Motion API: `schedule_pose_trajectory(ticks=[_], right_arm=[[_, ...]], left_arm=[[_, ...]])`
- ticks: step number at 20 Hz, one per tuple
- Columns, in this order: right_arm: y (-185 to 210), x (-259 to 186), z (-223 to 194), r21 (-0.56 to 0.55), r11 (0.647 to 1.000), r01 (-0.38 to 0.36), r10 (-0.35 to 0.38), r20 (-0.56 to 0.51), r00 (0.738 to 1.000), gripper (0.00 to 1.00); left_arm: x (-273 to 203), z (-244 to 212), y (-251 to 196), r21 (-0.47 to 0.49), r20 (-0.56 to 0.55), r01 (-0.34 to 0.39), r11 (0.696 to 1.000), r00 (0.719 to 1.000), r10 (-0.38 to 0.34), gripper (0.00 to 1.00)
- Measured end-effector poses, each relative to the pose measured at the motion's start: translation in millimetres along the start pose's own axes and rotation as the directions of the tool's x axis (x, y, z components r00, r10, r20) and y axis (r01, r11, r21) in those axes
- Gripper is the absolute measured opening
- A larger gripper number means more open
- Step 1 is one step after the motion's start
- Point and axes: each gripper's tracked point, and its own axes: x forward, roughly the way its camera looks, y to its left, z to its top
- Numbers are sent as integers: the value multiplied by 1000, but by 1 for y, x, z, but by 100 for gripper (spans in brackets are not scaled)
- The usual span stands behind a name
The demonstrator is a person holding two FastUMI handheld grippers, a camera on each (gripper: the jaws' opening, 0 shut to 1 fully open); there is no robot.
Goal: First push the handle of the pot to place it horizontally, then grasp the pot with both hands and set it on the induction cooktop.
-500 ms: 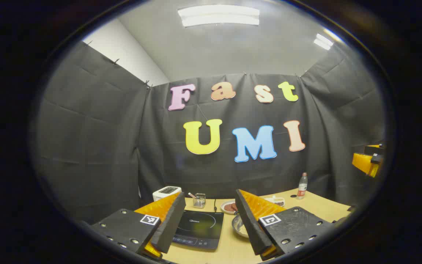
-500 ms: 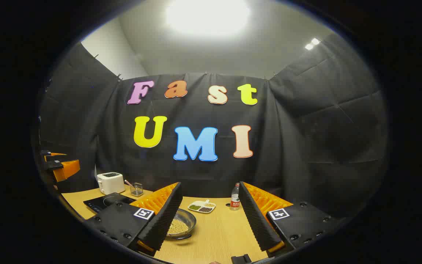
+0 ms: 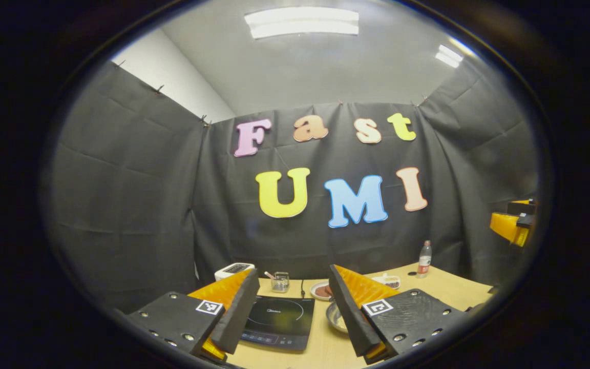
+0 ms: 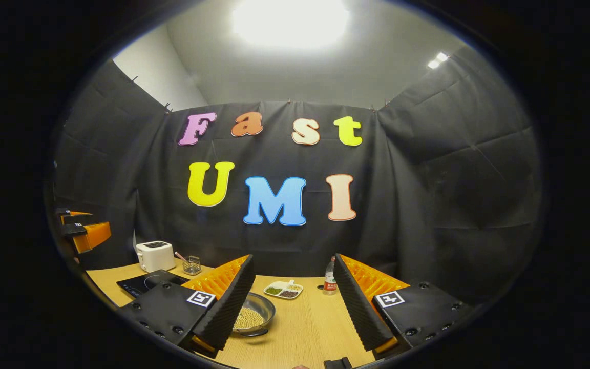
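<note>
since the earlier frame both views tilt down slightly, so the table [image 4: 305, 328] shows a little more. the left gripper [image 3: 292, 287] is spread, empty, low in its frame above the induction cooktop [image 3: 279, 320]. the right gripper [image 4: 292, 284] is spread too, gripping nothing. the pot [image 4: 251, 319], holding pale beans, sits lower left of centre, just beside the left finger.

We are finding the pot [image 4: 253, 316] lying on the table [image 4: 305, 328], right of the cooktop [image 4: 144, 283]; toaster [image 4: 154, 255] sitting behind.
</note>
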Motion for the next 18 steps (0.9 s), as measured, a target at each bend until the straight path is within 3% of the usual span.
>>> schedule_pose_trajectory(ticks=[16,18], right_arm=[[5,-1,-4,-7,1000,0,-1,-25,1000,97],[5,0,-6,-8,1000,7,-7,-28,1000,93]], left_arm=[[-6,-3,7,-3,4,-4,1000,1000,4,80],[-6,-2,9,-2,8,-6,1000,1000,6,80]])
